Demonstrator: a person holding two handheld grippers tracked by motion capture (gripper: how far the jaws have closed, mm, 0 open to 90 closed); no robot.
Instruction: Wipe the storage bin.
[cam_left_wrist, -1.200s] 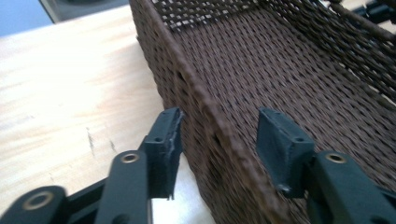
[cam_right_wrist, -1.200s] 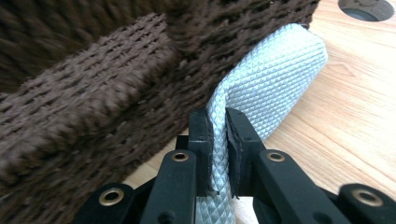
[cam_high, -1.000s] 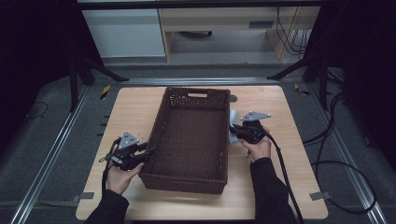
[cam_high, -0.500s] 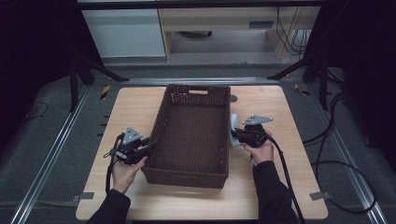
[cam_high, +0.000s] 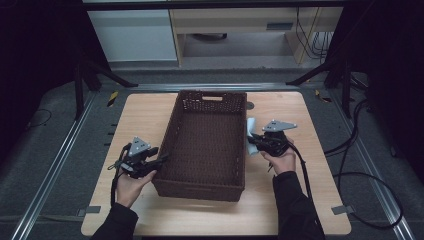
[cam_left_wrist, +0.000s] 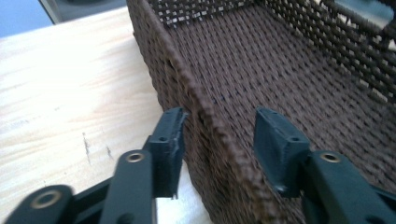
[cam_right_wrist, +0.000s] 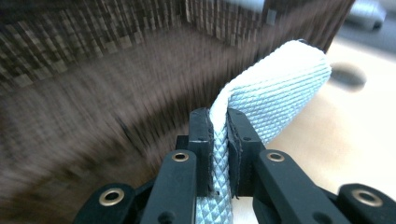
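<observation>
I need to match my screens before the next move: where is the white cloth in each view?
High view: white cloth right of centre, beside the basket.
Left gripper view: basket wall between open jaws, wood table beside it.
Right gripper view: centre, pinched between the jaws.
Shared landmark: the basket.

Lab: railed test table, cables

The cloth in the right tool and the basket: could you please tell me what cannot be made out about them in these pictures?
- Cloth, right gripper view: its lower end is cut off by the bottom edge and hidden behind the right tool.
- Basket, right gripper view: weave smeared by motion blur.
- Basket wall, left gripper view: lower part hidden behind the left tool.
- Cloth, high view: too small to tell its shape.
</observation>
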